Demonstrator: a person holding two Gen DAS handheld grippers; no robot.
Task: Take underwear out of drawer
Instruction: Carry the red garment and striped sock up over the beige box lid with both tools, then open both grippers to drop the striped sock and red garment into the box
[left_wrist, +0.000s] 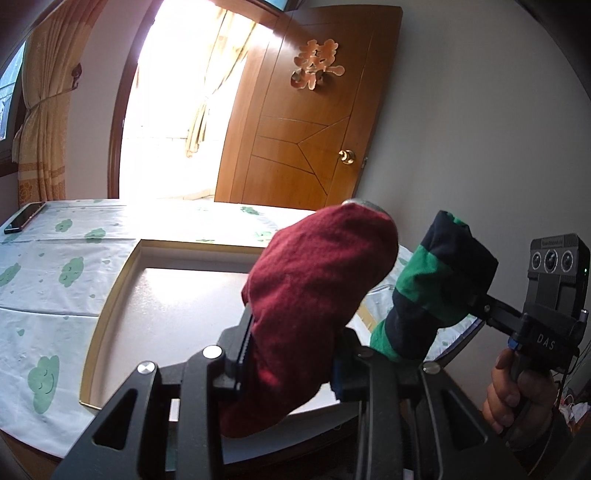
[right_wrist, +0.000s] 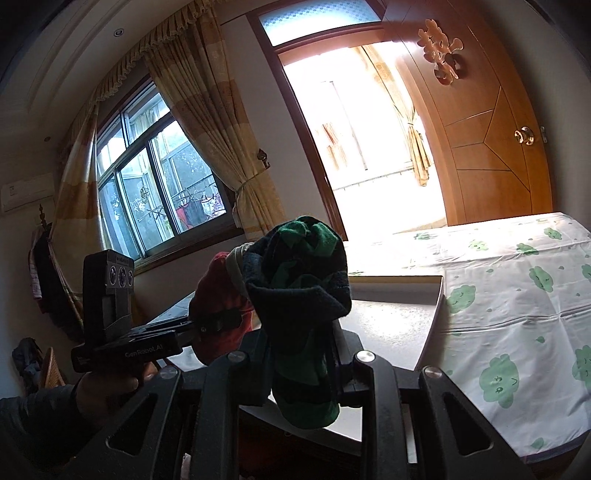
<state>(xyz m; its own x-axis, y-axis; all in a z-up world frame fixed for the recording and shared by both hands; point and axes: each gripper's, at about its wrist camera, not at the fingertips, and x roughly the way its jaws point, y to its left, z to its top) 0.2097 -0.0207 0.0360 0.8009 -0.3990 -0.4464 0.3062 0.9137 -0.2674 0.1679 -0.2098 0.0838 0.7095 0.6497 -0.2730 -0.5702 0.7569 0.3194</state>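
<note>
A dark red bundle of underwear (left_wrist: 314, 291) fills the middle of the left wrist view. My left gripper (left_wrist: 295, 339) is shut on it, and the cloth hides the fingertips. To its right, a green and navy striped bundle (left_wrist: 436, 291) is clamped in my right gripper (left_wrist: 458, 306), which a hand (left_wrist: 513, 391) holds. In the right wrist view the striped bundle (right_wrist: 303, 284) hangs from my right gripper (right_wrist: 303, 354). The red bundle (right_wrist: 218, 310) sits in my left gripper (right_wrist: 221, 319) just to its left. Both bundles are held in the air above a shallow pale drawer (left_wrist: 110, 295), whose bottom looks bare.
The drawer's edge (right_wrist: 432, 321) borders a surface covered with white cloth printed with green clouds (left_wrist: 55, 277) (right_wrist: 517, 314). A phone (left_wrist: 26, 218) lies at its far left corner. Beyond are an open wooden door (left_wrist: 314, 129), a bright doorway, curtains and a window (right_wrist: 159, 192).
</note>
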